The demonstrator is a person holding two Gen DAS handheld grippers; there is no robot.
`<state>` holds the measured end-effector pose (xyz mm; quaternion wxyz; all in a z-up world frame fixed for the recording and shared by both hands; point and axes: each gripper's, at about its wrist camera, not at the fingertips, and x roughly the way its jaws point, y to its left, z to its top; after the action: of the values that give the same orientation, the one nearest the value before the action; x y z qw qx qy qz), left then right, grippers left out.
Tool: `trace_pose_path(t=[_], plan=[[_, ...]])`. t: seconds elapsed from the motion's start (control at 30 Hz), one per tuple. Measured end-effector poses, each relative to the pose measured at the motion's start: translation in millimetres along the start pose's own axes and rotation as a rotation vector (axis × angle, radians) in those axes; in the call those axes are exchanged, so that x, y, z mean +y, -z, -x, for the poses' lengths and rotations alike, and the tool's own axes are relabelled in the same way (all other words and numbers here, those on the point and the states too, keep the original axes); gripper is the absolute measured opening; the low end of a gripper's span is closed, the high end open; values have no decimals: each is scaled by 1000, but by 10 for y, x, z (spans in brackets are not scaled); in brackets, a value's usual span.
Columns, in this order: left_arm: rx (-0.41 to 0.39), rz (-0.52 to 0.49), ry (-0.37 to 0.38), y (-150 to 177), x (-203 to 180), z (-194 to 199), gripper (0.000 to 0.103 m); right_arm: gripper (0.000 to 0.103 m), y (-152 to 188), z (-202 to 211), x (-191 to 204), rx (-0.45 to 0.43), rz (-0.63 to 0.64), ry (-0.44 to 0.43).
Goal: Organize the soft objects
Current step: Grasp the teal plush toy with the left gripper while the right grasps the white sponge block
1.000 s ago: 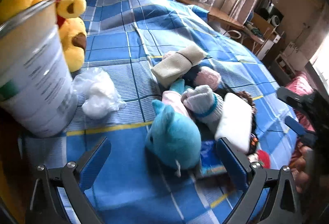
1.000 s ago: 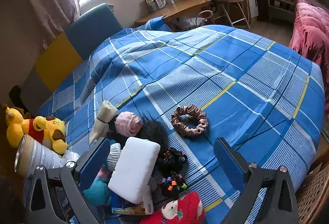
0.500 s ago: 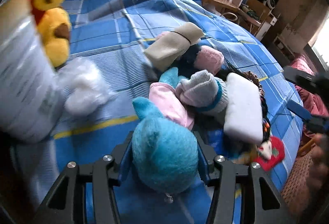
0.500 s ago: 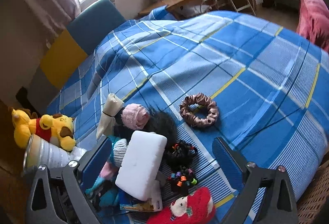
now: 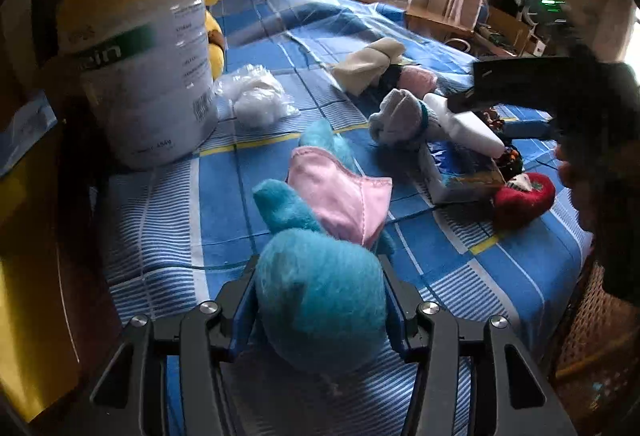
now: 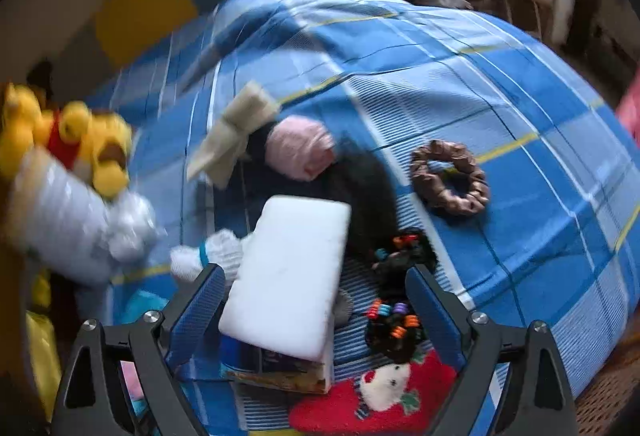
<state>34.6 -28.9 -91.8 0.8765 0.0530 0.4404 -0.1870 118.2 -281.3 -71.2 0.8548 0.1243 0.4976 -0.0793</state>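
Observation:
My left gripper (image 5: 320, 300) is shut on the head of a blue plush toy (image 5: 316, 312) in a pink garment (image 5: 344, 196). The toy lies stretched out on the blue checked bedspread (image 5: 168, 220), apart from the pile. My right gripper (image 6: 315, 272) hangs over that pile with its jaws closing. A white sponge block (image 6: 288, 268) and a bunch of hair ties (image 6: 392, 324) lie between its fingers, and neither pad touches them. A grey sock with a teal band (image 5: 396, 116) and a red Christmas sock (image 6: 372, 396) lie close by.
A tall tin can (image 5: 148, 76) stands at the left with a yellow bear plush (image 6: 80, 140) behind it and a bag of white cotton (image 5: 256, 100) beside it. A beige cloth roll (image 6: 236, 128), a pink knit (image 6: 300, 148) and a brown scrunchie (image 6: 448, 178) lie farther back.
The left gripper closed on the blue plush's head and drew it toward the near edge, out of the pile. The right gripper dropped closer over the white sponge and rolled.

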Motion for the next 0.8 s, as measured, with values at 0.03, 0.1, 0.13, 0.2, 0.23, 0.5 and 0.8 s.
trace_pose_path(t=[0.03,0.1,0.13,0.2,0.23,0.5,0.8], plan=[[-2,3,2,6,7,-7,56,87,-1,-44,45,14,23,26],[4,7,8,9,22,-57,58,70,14,-84,108,31,67,36],[9,10,10,10,26,-88,60,57,28,-83,104,43,62,3],[9,17,12,29,33,-120,61,46,45,-39,91,35,55,4],[9,12,11,40,28,-126,61,46,54,-28,87,30,61,15],[-12,8,11,49,-1,-35,52,42,11,35,7,-6,33,22],[-87,138,64,-72,305,490,49,40,-7,31,0,-19,42,42]])
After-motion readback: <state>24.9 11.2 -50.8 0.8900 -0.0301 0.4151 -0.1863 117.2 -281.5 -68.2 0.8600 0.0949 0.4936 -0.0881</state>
